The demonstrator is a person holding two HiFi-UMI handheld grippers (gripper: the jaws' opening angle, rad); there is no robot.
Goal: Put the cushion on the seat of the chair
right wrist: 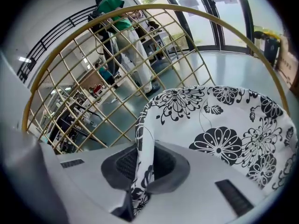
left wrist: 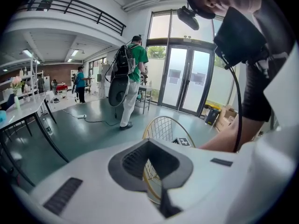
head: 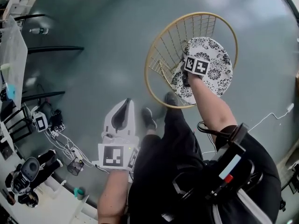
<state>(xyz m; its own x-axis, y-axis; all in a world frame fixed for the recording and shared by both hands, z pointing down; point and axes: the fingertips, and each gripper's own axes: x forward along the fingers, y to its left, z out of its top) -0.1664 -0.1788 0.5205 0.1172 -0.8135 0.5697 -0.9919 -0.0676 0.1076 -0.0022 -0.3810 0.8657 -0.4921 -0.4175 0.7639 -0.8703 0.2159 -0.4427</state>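
A round gold wire chair (head: 161, 55) stands on the grey-green floor, seen from above in the head view. A white cushion (head: 212, 62) with black flowers lies inside its basket. My right gripper (head: 187, 69) is shut on the cushion's near edge; in the right gripper view a fold of the cushion (right wrist: 142, 171) is pinched between the jaws, with the chair's lattice (right wrist: 93, 87) behind. My left gripper (head: 122, 107) hangs beside my leg, apart from the chair, jaws shut with nothing held. The left gripper (left wrist: 156, 190) view shows the chair (left wrist: 163, 129) beyond it.
A table (head: 11, 55) with dark legs runs along the left edge. Cables and devices (head: 56, 134) lie on the floor at lower left. A white cord (head: 273, 118) trails at right. People stand far off by glass doors (left wrist: 187, 78). My shoes (head: 148, 118) stand by the chair.
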